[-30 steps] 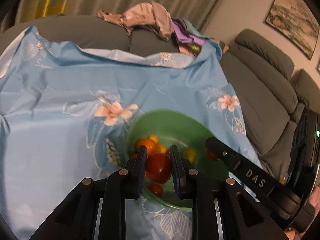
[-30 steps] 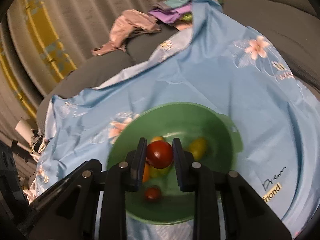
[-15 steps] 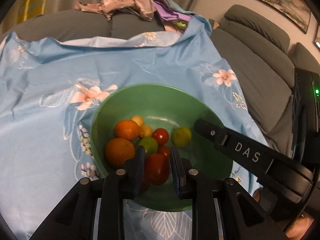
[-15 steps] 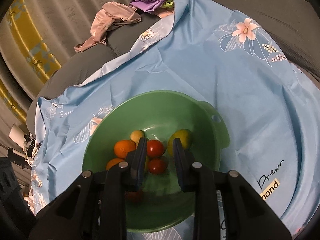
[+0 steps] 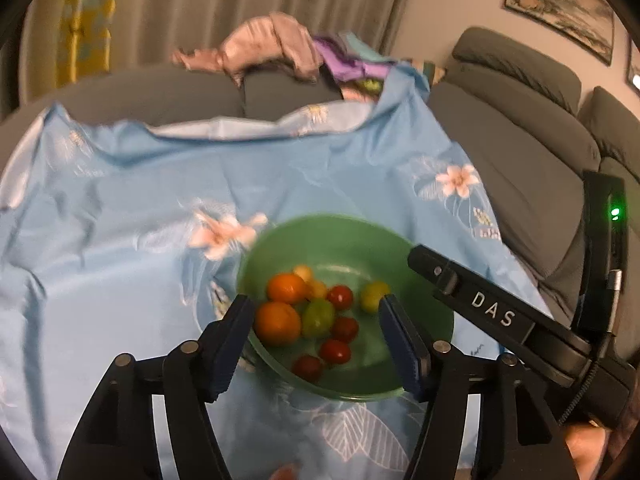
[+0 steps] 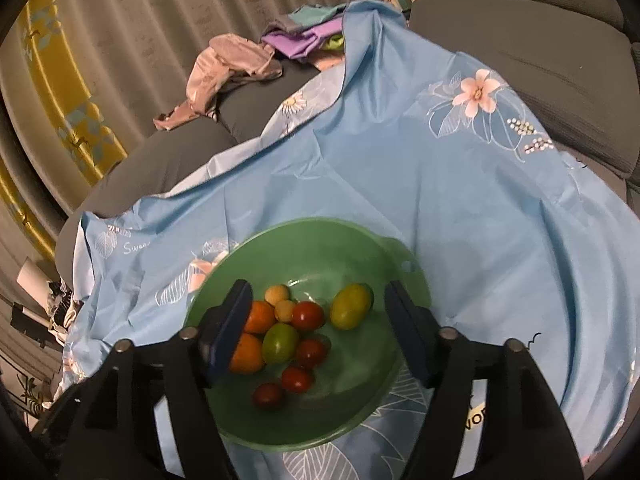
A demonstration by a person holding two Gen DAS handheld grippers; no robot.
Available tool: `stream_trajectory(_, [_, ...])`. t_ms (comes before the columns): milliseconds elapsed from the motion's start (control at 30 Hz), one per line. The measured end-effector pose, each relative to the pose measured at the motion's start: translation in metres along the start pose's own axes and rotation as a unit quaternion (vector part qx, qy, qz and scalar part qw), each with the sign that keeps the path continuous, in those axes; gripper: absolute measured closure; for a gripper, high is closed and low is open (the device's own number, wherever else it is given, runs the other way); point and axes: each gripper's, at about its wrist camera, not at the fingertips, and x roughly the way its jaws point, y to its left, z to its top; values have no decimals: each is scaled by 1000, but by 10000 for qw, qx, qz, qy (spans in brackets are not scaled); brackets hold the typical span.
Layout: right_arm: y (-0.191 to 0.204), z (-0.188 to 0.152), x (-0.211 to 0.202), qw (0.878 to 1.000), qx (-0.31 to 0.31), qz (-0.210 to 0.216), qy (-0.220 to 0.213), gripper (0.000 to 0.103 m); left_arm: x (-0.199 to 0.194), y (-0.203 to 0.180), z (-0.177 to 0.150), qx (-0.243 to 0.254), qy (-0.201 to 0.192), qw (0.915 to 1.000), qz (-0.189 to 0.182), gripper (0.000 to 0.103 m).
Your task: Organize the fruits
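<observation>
Both tongs just let go: left tongs (image 5: 316,330) and right tongs (image 6: 318,330) are opening wide, nothing between them. The red tomatoes they held a second ago now lie in the green bowl (image 6: 360,240) with the other fruits (image 6: 280,342), on the blue cloth (image 6: 460,200). Two more pieces look sorted.

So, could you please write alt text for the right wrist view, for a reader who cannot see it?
A green bowl of small fruits, red tomatoes, oranges and a yellow-green fruit, sits on a light blue floral cloth. The right gripper hangs above it, jaws opening with nothing between them. Behind are a grey sofa and crumpled clothes.
</observation>
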Motion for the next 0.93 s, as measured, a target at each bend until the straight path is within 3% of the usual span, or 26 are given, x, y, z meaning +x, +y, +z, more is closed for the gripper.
stream_trajectory(233, [0,1,-6,9998,-62,-168,-73,28,-6,1,2,-19,-53,9999,137,38])
stream_trajectory(733, [4,0,-6,9995,-183,-262,-24,28,-2,8,-2,-198,133,9997,16,38])
stream_trajectory(933, [7,-1,-7,9994,-231,-238,-28,28,-9,10,-3,-150,-1,9996,236,38])
